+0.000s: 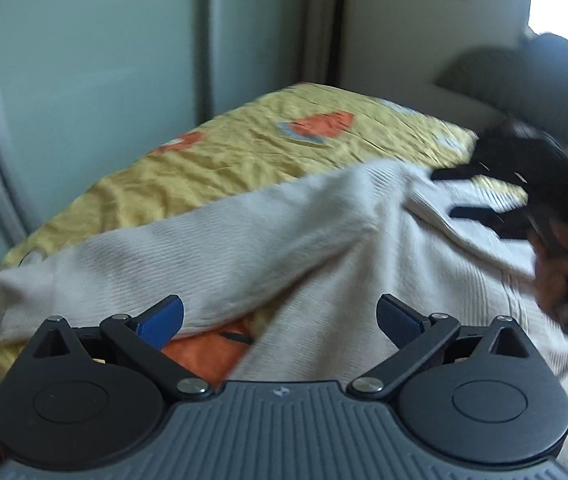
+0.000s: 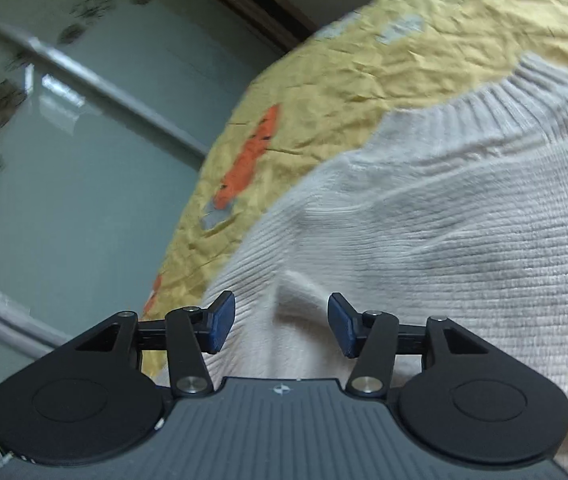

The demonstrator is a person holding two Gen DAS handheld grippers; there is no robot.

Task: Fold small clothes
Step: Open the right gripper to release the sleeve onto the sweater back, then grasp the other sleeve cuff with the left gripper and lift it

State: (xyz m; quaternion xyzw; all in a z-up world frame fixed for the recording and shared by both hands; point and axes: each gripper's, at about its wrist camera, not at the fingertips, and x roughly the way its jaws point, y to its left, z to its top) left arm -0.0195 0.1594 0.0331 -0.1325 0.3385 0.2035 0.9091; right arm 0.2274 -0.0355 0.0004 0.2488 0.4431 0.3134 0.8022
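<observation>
- Far left, both views: frosted glass sliding doors w/ grey frames, right beside the bed.
- Yellow bedspread w/ orange patches, crumpled, covering the bed.
- White ribbed knit sweater spread flat on bedspread; 1 sleeve stretched out toward left, cuff near bed edge.
- Left gripper: jaws released, wide apart, nothing between; hovering at sweater where sleeve meets body, orange patch visible just below sleeve.
- Right gripper: jaws parted, straddling a small raised pleat of the knit, pads not pressing on it; ribbed hem ahead, lying on bedspread.
- Far right, left-wrist view: right gripper seen dark and blurred over sweater's far side.
</observation>
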